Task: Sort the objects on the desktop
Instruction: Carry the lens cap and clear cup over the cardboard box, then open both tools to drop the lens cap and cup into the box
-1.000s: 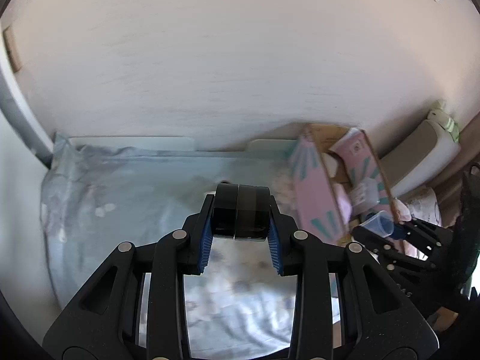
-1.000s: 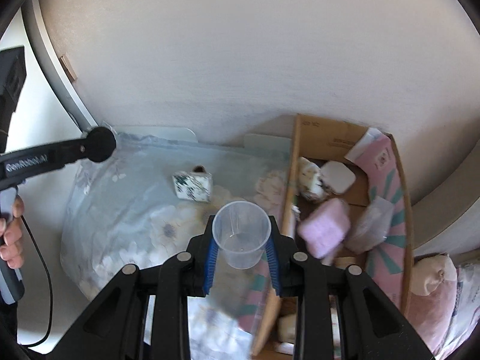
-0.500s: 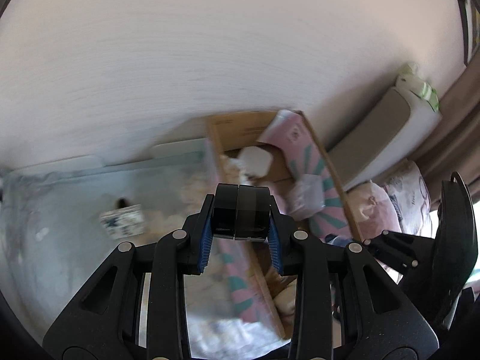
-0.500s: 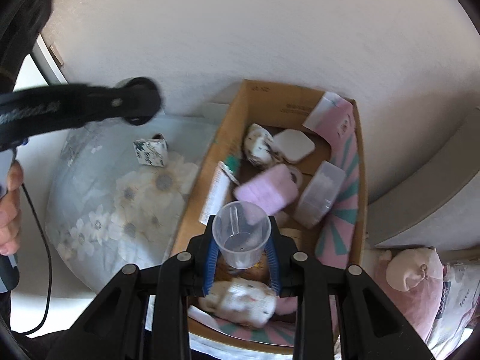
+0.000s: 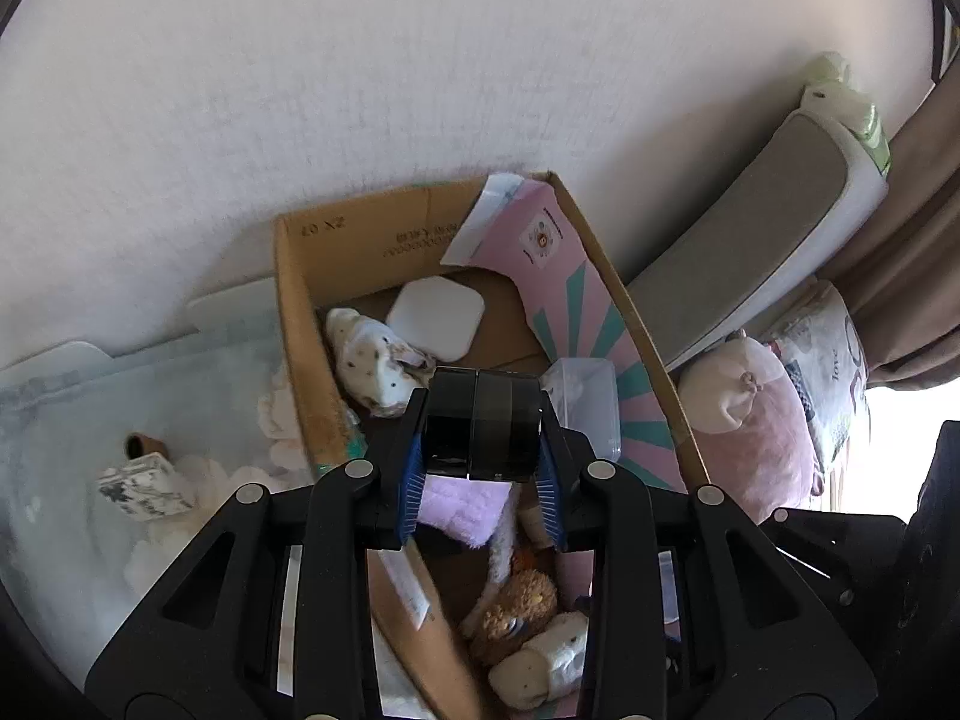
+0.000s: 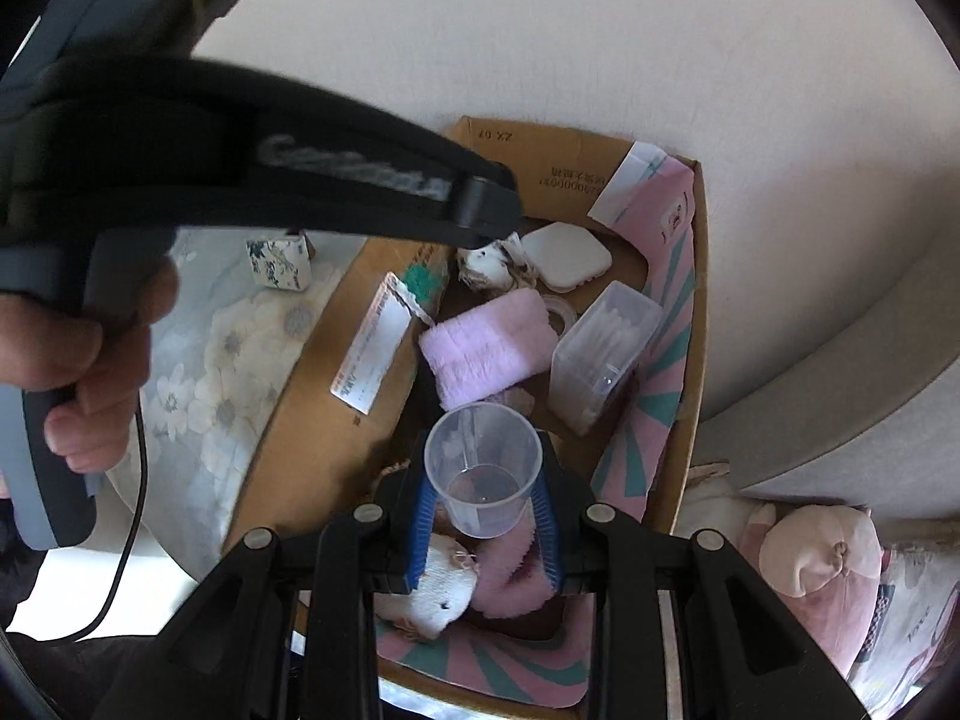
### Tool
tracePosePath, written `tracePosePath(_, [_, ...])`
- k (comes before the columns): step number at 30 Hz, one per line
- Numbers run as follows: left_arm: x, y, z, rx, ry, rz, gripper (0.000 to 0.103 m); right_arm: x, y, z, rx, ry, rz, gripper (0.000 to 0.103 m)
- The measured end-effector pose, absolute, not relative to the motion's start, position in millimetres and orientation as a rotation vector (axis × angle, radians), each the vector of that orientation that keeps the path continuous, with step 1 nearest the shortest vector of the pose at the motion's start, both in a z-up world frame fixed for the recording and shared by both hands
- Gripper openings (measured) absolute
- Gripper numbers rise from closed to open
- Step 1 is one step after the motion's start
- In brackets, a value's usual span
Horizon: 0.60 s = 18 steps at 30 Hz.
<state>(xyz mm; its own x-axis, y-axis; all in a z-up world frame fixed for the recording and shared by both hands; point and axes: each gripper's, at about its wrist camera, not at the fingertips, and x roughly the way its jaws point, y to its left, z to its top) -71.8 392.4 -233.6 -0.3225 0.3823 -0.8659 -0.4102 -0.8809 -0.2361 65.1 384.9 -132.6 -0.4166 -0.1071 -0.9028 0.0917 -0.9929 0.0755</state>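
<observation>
Left hand-held gripper point(image 5: 482, 468) pinching black roll point(image 5: 482, 431) | right hand-held gripper point(image 6: 483, 519) pinching clear cup point(image 6: 482, 471) | both above box point(image 6: 288, 420)

The right gripper point(image 6: 485, 516) at six o'clock holds a clear plastic cup point(image 6: 482, 471) upright between its blue fingers point(image 6: 423, 516), above the open cardboard box point(image 6: 288, 414). Inside the box, a pink fuzzy cloth point(image 6: 486, 348) lies just past the cup toward twelve o'clock, a clear plastic case point(image 6: 603, 348) beside it toward two o'clock, and a white square case point(image 6: 567, 256) farther back. The left gripper point(image 6: 486, 204) reaches in from ten o'clock, its handle in a hand point(image 6: 78, 360) at nine o'clock. A small patterned block point(image 6: 279, 264) sits on the floral cloth point(image 6: 204, 348) outside the box.
</observation>
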Motion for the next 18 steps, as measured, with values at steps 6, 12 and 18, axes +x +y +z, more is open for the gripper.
tracePosePath(6, [-76.6, 398.3, -246.6, -1.472, 0.046, 2.223, 0.029, 62.6, 389.9, -140.7, 1.627, -0.03, -2.528, 0.027])
tracePosePath(12, [-82.6, 399.3, -251.8, -1.542, 0.017, 2.201, 0.032, 60.2, 395.3, -138.4, 1.568, -0.068, -2.551, 0.027])
tracePosePath(18, [-78.9, 394.2, -245.1, -1.51, 0.037, 2.255, 0.103, 58.6, 399.4, -137.4, 1.563, -0.167, -2.546, 0.073])
